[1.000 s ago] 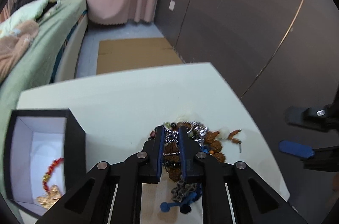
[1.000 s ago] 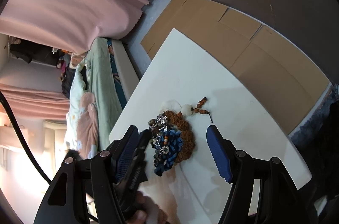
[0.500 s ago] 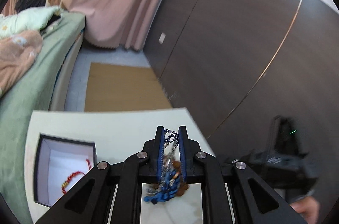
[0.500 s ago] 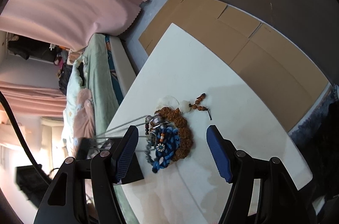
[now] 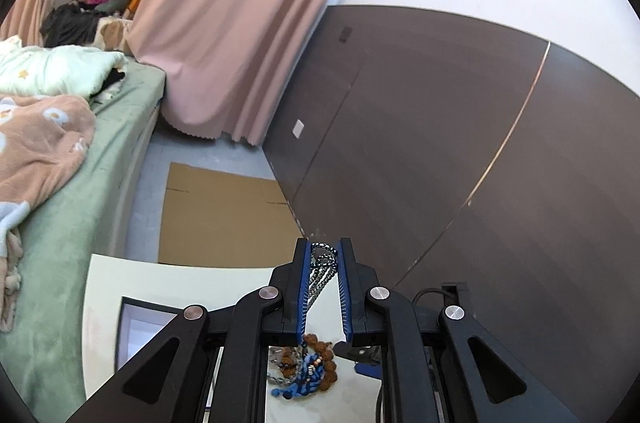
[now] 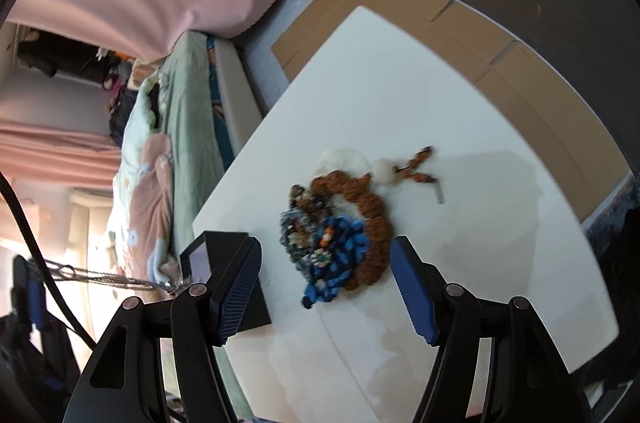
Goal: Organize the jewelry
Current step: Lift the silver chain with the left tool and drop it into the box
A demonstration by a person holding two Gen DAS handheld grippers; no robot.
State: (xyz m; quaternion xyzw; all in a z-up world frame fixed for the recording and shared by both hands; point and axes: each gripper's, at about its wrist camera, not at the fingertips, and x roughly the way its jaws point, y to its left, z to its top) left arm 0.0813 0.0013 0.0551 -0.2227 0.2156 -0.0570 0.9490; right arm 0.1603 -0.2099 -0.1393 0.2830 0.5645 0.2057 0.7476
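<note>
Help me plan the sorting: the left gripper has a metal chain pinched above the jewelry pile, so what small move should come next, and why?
Probably carry the silver chain sideways over the open black box before releasing. The left gripper is shut on it, and the chain stretches taut off the pile of beads, so it looks freed. The right gripper hangs open over the pile.

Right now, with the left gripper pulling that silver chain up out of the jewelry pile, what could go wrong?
1. The silver chain is pinched near the tips of the left gripper, so it could slip free.
2. Its lower end hangs into the tangled jewelry pile, so the blue beaded piece might snag and get dragged.
3. The pile sits close beside the black box, which a swinging chain could miss.
</note>
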